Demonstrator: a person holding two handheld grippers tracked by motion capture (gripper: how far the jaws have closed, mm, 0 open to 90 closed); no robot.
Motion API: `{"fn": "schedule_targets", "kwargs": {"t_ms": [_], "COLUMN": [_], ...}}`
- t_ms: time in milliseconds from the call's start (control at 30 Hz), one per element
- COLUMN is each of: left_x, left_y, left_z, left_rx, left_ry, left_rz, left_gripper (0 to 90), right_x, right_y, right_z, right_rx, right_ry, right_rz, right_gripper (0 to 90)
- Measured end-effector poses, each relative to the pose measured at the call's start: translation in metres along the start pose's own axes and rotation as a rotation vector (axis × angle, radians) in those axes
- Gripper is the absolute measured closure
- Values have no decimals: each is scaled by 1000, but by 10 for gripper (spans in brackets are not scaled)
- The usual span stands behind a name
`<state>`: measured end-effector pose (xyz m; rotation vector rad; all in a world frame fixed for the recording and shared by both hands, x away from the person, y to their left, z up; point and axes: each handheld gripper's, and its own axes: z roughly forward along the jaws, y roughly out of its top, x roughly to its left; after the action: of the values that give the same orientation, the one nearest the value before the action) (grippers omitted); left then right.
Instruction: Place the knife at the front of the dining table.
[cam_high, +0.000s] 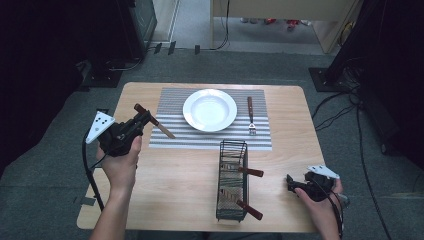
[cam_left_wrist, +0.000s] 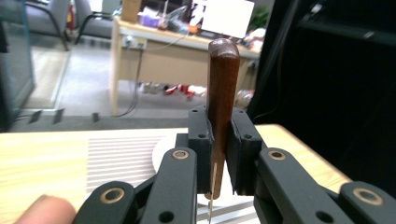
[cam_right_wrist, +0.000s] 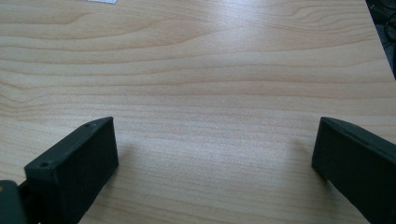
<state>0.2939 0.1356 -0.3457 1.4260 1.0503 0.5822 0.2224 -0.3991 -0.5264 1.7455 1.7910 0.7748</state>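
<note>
Right gripper (cam_high: 290, 181) sits low at the table's (cam_high: 165, 200) near right corner, jaws wide, nothing between them. Left gripper (cam_high: 145, 119) hangs by the left edge, clamped on a knife's (cam_high: 154, 121) wooden handle, blade over the striped mat's (cam_high: 172, 97) left end, beside 1 white plate (cam_high: 210, 110).

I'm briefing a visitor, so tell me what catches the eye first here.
The left gripper holds a brown wooden-handled knife, jaws shut on its handle, above the striped grey placemat. On the mat, a round white plate sits beside a wooden-handled fork. Nearer, a black wire basket holds more cutlery.
</note>
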Motion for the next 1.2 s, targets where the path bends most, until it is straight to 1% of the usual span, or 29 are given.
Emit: {"fn": "schedule_targets", "kwargs": {"t_ms": [167, 267, 300, 367, 433, 633, 733, 800, 833, 1000, 1133, 1200], "left_x": [10, 16, 17, 19, 21, 30, 38, 41, 42, 45, 45, 46], "left_y": [-5, -7, -8, -8, -8, -12, -13, -14, -14, -14, -15, -17], "left_z": [17, 30, 35, 43, 50, 72, 77, 80, 82, 92, 100, 104], "left_rx": [71, 121, 133, 160, 180, 255, 279, 292, 304, 346, 360, 358], "left_ry": [22, 49, 54, 63, 62, 61, 72, 76, 84, 82, 89, 93], "left_rz": [12, 26, 24, 35, 41, 20, -5, -10, -5, 4, 11, 8], "left_gripper": [825, 825, 826, 826, 826, 826, 826, 826, 826, 826, 826, 826], "right_x": [0, 0, 0, 0, 0, 0, 0, 0, 0, 0, 0, 0], "right_y": [0, 0, 0, 0, 0, 0, 0, 0, 0, 0, 0, 0], "right_z": [0, 0, 0, 0, 0, 0, 0, 0, 0, 0, 0, 0], "right_rx": [0, 0, 1, 2, 1, 1, 3, 2, 2, 2, 2, 2], "right_ry": [0, 0, 0, 1, 2, 3, 5, 6, 6, 6, 6, 6], "right_rz": [1, 0, 1, 1, 0, -4, -2, -4, -3, -3, -3, -3], "right_gripper": [0, 0, 0, 0, 0, 0, 0, 0, 0, 0, 0, 0]}}
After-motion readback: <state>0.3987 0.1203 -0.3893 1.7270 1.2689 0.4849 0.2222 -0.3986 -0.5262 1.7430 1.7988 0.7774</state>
